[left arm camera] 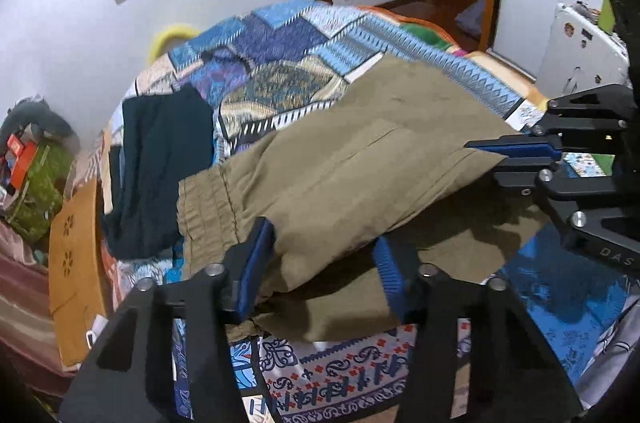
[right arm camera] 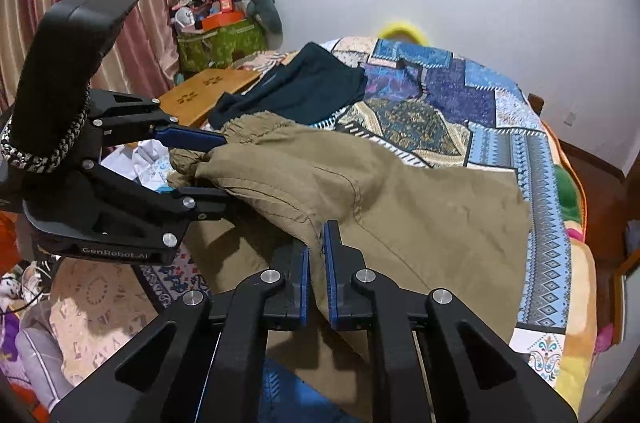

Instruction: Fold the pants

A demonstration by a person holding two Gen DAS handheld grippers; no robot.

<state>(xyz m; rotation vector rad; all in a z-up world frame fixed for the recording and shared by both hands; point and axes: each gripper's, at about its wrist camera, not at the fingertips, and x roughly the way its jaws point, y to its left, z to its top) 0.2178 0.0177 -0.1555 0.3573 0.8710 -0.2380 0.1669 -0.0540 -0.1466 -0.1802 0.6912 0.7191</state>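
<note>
My left gripper (right arm camera: pixel 208 165) body reads "GenRobot.AI"; my right gripper (left arm camera: pixel 486 159) body shows partial "DAS".

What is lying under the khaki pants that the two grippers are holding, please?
Under the khaki pants lies the patchwork bedspread, visible all around them. A lower layer of the pants hangs beneath the lifted fold. Whatever sits directly beneath the fabric is covered.

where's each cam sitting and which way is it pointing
Left wrist: sits on the left gripper, looks across the khaki pants on the bed toward the door; the right gripper shows at right, pinching the cloth.
Right wrist: sits on the right gripper, looks over the pants toward the curtain; the left gripper shows at left.
Shared: pants, patchwork quilt, dark garment.
</note>
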